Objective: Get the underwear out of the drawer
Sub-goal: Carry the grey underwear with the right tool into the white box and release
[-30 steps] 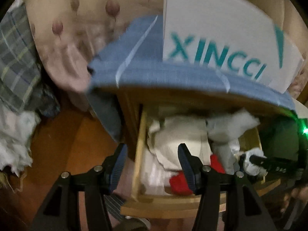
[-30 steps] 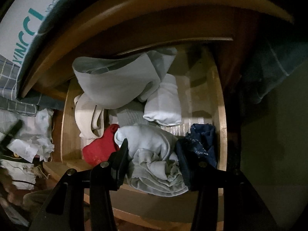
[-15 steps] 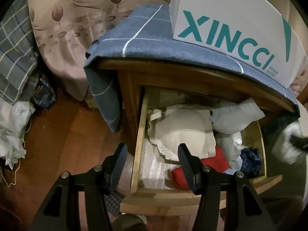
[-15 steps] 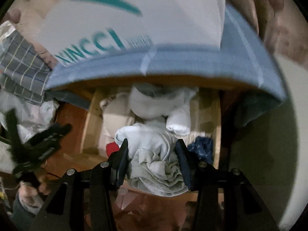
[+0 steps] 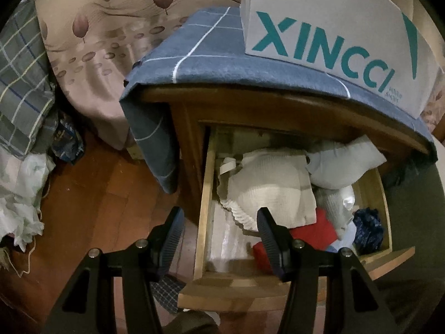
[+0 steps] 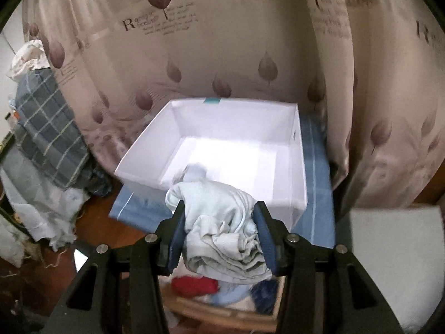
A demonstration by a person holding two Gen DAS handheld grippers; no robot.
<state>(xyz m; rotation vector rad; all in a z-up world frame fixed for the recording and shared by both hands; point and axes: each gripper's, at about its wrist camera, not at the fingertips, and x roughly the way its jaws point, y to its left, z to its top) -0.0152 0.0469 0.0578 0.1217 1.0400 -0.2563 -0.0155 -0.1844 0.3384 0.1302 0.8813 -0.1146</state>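
Right wrist view: we find the right gripper clenched on a bundle of pale grey-white underwear, the crumpled cloth pressed between both blue pads and bulging above and below them. We see the bundle held in the air in front of an open white box, which stands on a blue checked cloth before a leaf-patterned curtain. Below the bundle we see part of the drawer, with a red garment and a dark blue garment lying in it.

Left wrist view: we find the left gripper released, its jaws standing apart with nothing between them, poised above the front left corner of the open wooden drawer. We note the left finger over the wooden floor and the right finger over the drawer's contents. Inside the drawer we record a cream ribbed garment to the left, a pale grey garment at the rear right, a red garment at the front and a dark blue garment in the front right corner. The white box, lettered XINCCI in teal, sits on the blue checked cloth covering the cabinet top. Plaid bedding lies at the far left.
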